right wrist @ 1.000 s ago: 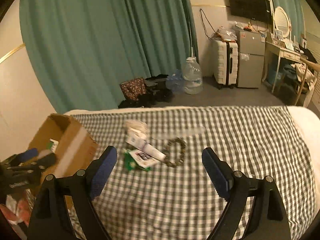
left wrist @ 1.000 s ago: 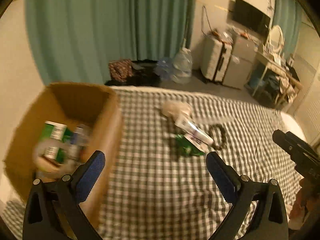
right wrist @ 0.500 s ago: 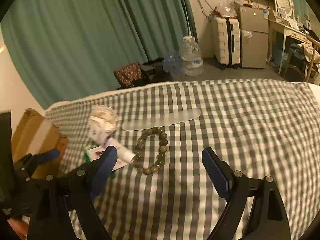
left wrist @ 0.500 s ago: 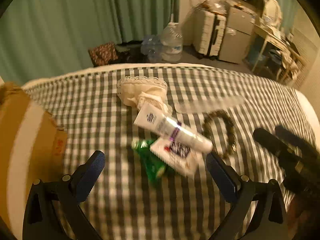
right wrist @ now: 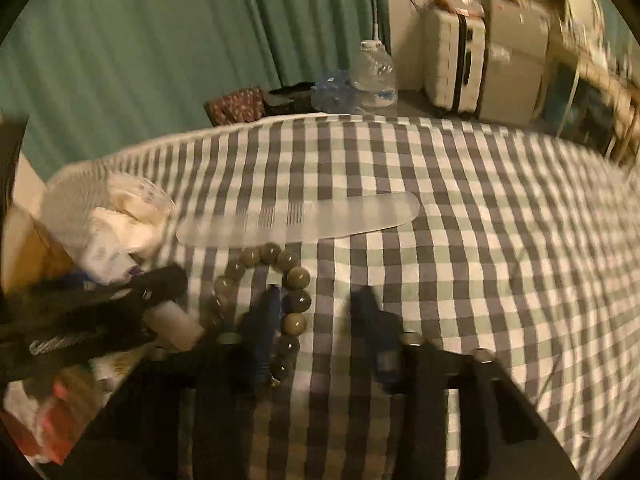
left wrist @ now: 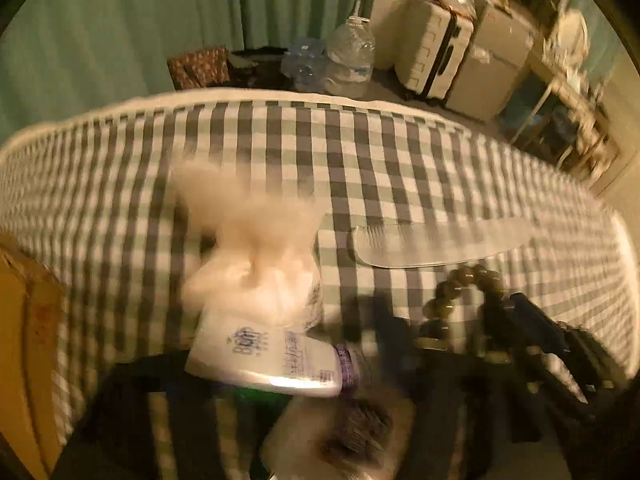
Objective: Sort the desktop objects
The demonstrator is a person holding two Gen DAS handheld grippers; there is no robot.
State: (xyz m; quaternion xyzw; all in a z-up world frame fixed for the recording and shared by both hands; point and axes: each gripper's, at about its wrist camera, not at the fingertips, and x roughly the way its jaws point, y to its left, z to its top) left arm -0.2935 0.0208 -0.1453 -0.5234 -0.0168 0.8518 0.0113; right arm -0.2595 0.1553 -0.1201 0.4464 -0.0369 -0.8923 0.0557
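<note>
- Nearest to us, our right gripper (right wrist: pixel 316 320) is tipped steeply down with its jaws closing around one side of the round bracelet of grey-green stone beads (right wrist: pixel 298 302). One blue finger sits inside the ring, the other outside on the checked grey-and-white bedcover (right wrist: pixel 460 240). We can't tell if the pads are pressing yet.
- What could go wrong: beads are round and slick, so the pads could squeeze between two of them and the bracelet rolls out, or the outer finger snags the cloth and bunches it.
- Our left gripper (left wrist: pixel 256 384) is also angled down, jaws closing on the white squeeze tube with purple print (left wrist: pixel 264 360). It's too blurry to say whether it's gripped.
- Risk there: the tube lies on a green packet (left wrist: pixel 260 396) and a flat white card, so we might pinch those too, or the soft tube squirts sideways.
- The grippers are close together; they could bump.
- Further off, the clear frosted plastic comb (right wrist: pixel 304 220) and crumpled white lace cloth (left wrist: pixel 248 216) lie untouched, with the brown cardboard box (left wrist: pixel 20 360) at the left.
</note>
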